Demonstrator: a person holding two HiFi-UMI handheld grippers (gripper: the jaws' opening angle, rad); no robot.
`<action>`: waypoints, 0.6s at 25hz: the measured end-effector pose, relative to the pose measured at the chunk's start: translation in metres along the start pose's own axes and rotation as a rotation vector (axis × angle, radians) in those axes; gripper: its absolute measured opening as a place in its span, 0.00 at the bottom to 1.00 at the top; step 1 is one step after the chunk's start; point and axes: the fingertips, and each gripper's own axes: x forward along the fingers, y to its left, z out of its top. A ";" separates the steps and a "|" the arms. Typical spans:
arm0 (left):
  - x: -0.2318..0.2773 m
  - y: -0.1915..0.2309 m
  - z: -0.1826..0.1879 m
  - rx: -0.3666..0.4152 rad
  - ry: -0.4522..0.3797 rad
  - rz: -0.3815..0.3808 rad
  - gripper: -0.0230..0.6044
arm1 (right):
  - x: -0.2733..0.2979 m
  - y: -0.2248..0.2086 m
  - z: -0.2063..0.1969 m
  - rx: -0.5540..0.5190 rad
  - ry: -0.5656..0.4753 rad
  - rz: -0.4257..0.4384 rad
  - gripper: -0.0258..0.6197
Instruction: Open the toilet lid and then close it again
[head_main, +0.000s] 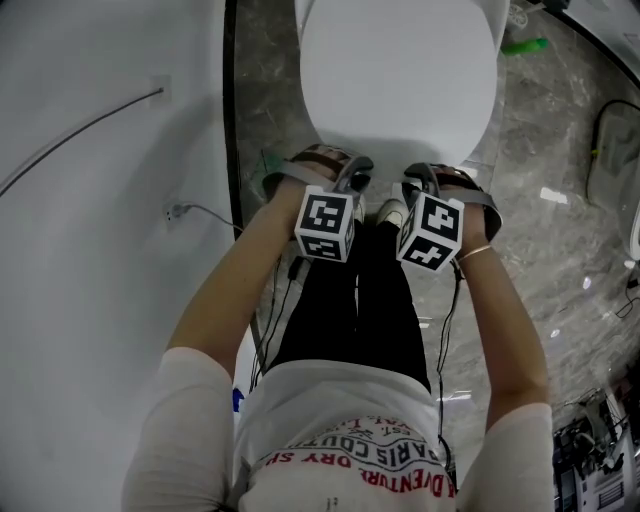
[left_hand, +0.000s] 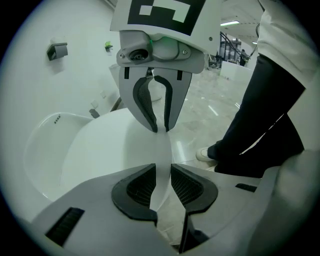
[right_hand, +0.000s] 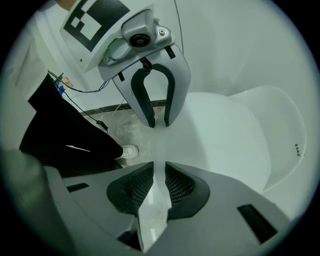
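The white toilet lid (head_main: 400, 70) lies down over the bowl. My left gripper (head_main: 352, 186) and right gripper (head_main: 418, 186) hang side by side at its front edge, both pointing steeply down. In the left gripper view my left gripper (left_hand: 162, 171) has a clear gap between its pads, with the lid's (left_hand: 115, 145) front edge showing through it and the right gripper (left_hand: 160, 127) opposite. The right gripper (right_hand: 160, 170) has a narrower gap; floor and the lid's (right_hand: 230, 135) rim show through it, untouched by the pads, with the left gripper (right_hand: 159, 122) facing it.
A white wall (head_main: 90, 200) with a thin cable (head_main: 90, 120) runs along the left. Grey marble floor (head_main: 560, 200) surrounds the toilet, with a green object (head_main: 525, 45) and cables (head_main: 605, 140) at right. The person's dark trouser legs (head_main: 360, 300) and a white shoe (head_main: 392, 210) stand just before the bowl.
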 end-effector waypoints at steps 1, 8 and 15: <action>0.006 -0.002 -0.002 -0.006 0.003 -0.002 0.19 | 0.006 0.000 -0.002 0.005 0.000 -0.004 0.13; 0.036 -0.010 -0.016 -0.088 0.042 0.026 0.19 | 0.039 0.000 -0.008 0.033 -0.011 -0.006 0.10; 0.050 -0.001 -0.023 -0.195 0.010 0.072 0.13 | 0.059 -0.003 -0.012 0.020 -0.032 -0.050 0.09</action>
